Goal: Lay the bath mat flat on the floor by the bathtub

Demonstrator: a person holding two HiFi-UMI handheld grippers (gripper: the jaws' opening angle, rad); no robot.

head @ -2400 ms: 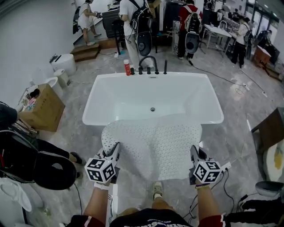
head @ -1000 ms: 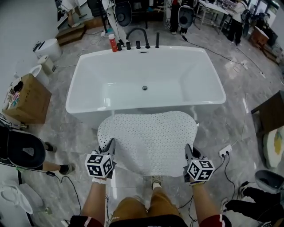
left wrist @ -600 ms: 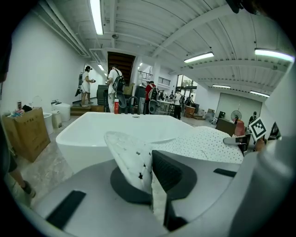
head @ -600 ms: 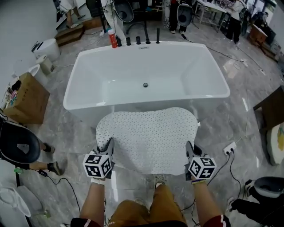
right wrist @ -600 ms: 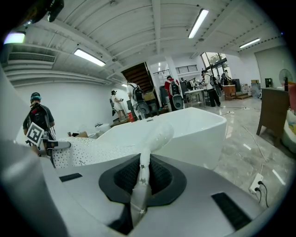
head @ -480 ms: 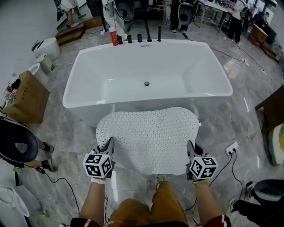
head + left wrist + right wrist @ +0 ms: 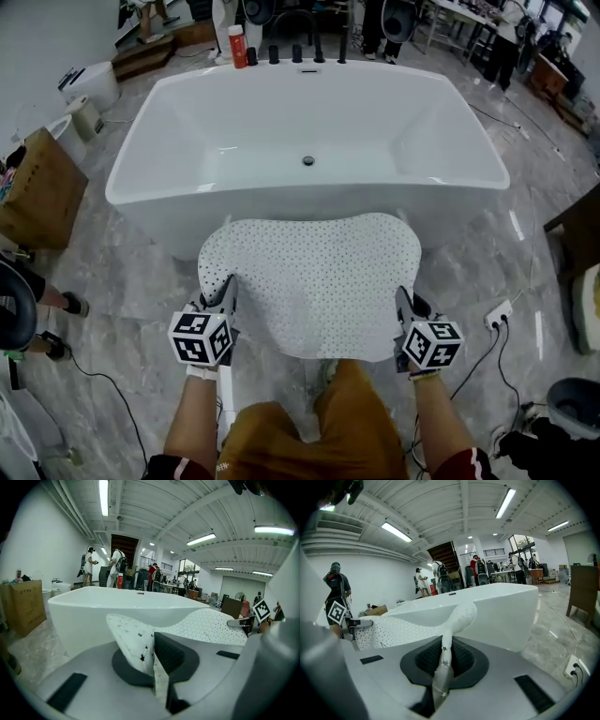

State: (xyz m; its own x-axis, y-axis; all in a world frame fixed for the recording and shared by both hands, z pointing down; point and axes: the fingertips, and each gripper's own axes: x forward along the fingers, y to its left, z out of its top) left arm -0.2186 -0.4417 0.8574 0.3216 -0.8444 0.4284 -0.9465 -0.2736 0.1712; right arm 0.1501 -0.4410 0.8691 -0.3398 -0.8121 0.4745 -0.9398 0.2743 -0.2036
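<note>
A white perforated bath mat is stretched out above the marble floor, just in front of the white bathtub. My left gripper is shut on the mat's near left edge; the left gripper view shows the mat pinched between the jaws. My right gripper is shut on the near right edge, with the mat clamped upright between its pads in the right gripper view. The far edge of the mat reaches close to the tub's near wall.
A cardboard box stands at the left. A red bottle and black taps sit at the tub's far rim. A power socket with cable lies on the floor at the right. Several people stand at the back.
The view has moved closer to the tub and lower. Both grippers, still clamped on the mat, have carried it forward and down toward the floor by the tub.
</note>
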